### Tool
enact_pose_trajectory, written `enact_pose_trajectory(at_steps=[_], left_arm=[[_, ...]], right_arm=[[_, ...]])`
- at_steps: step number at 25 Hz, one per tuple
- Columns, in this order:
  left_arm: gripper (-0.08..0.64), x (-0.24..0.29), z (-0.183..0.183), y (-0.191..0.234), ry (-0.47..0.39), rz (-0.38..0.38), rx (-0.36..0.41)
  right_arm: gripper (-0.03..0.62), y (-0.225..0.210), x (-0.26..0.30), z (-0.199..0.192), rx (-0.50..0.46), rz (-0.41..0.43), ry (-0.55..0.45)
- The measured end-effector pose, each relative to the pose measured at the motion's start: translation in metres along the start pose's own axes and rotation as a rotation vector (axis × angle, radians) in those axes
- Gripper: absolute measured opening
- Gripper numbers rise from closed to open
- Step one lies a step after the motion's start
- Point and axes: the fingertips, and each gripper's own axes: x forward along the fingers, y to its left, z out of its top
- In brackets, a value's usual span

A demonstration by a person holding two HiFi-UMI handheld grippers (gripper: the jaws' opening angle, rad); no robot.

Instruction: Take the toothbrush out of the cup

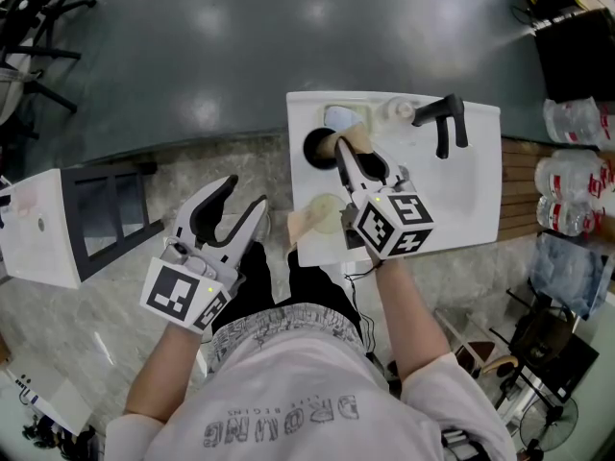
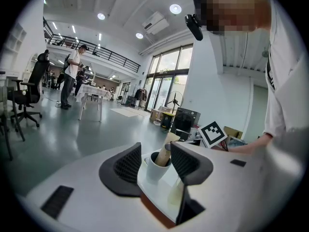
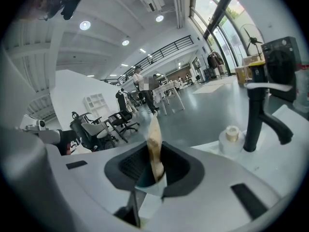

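On the left part of a white washstand (image 1: 471, 195) stands a white cup (image 1: 317, 148) with a pale wooden toothbrush (image 1: 350, 142) upright in it. My right gripper (image 1: 354, 158) reaches over the cup's rim. In the right gripper view the toothbrush handle (image 3: 154, 149) rises between the dark pads of the right gripper (image 3: 155, 167), which is shut on it above the cup (image 3: 150, 187). My left gripper (image 1: 240, 206) hangs open and empty over the floor, left of the washstand. The left gripper (image 2: 155, 154) points at the distant cup (image 2: 154, 167) and toothbrush (image 2: 165, 154).
A black faucet (image 1: 445, 123) (image 3: 256, 115) stands at the back of the washstand, with a small round fitting (image 3: 232, 134) beside it. A pale round item (image 1: 327, 214) lies near the front edge. Water bottles (image 1: 575, 176) stand to the right, and a white shelf unit (image 1: 58, 224) to the left.
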Motion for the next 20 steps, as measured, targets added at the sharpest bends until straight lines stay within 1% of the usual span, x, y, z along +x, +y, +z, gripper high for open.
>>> enact_pose_trajectory(at_steps=[20], left_arm=[[0.210,-0.017,0.015,-0.016,-0.057,-0.029,0.026]], right_arm=[[0.086,0.016,-0.033,0.034,-0.046,-0.015,-0.091]])
